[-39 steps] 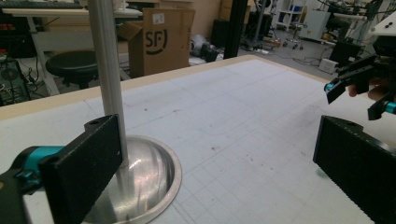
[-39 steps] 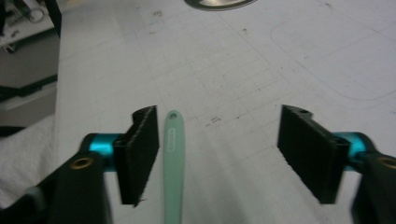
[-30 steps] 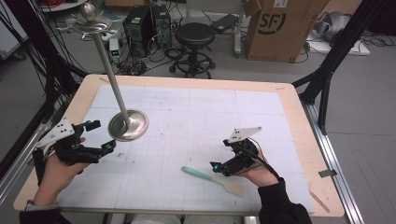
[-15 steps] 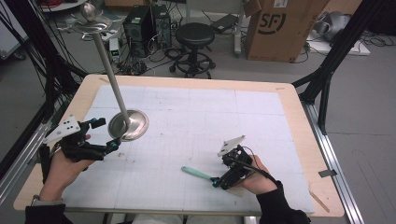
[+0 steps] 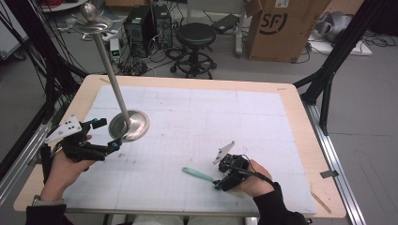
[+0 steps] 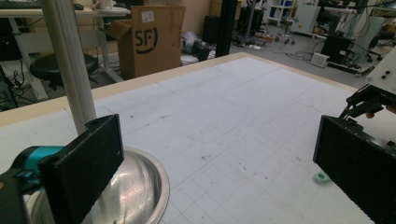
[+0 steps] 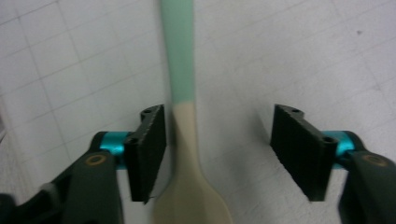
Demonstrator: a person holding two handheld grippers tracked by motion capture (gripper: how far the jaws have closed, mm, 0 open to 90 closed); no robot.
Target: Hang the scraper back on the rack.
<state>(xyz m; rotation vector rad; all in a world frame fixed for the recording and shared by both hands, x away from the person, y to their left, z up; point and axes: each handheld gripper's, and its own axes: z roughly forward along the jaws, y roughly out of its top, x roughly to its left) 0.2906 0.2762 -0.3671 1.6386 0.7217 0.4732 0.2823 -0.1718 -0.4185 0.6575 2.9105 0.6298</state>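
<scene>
A spoon with a mint-green handle (image 5: 197,174) and a beige head lies near the table's front edge. My right gripper (image 5: 220,177) is lowered over it. In the right gripper view, the spoon's neck (image 7: 184,135) lies between the jaws of the right gripper (image 7: 218,116). The jaws have just been closing; one pad is close beside the spoon and the other still stands apart. At the left, a metal stand has a round base (image 5: 129,125) and a tall leaning pole (image 5: 110,79). My left gripper (image 5: 108,135) is open beside that base (image 6: 140,186).
The white gridded mat (image 5: 211,122) covers a wooden table. A thin wooden stick (image 5: 320,201) lies near the front right corner. Behind the table stand a cardboard box (image 5: 281,28), a black stool (image 5: 197,37) and computer towers (image 5: 150,23).
My right gripper has moved left and down over the spoon's beige head, and its jaws have narrowed around the neck. The left gripper has stayed beside the stand base.
</scene>
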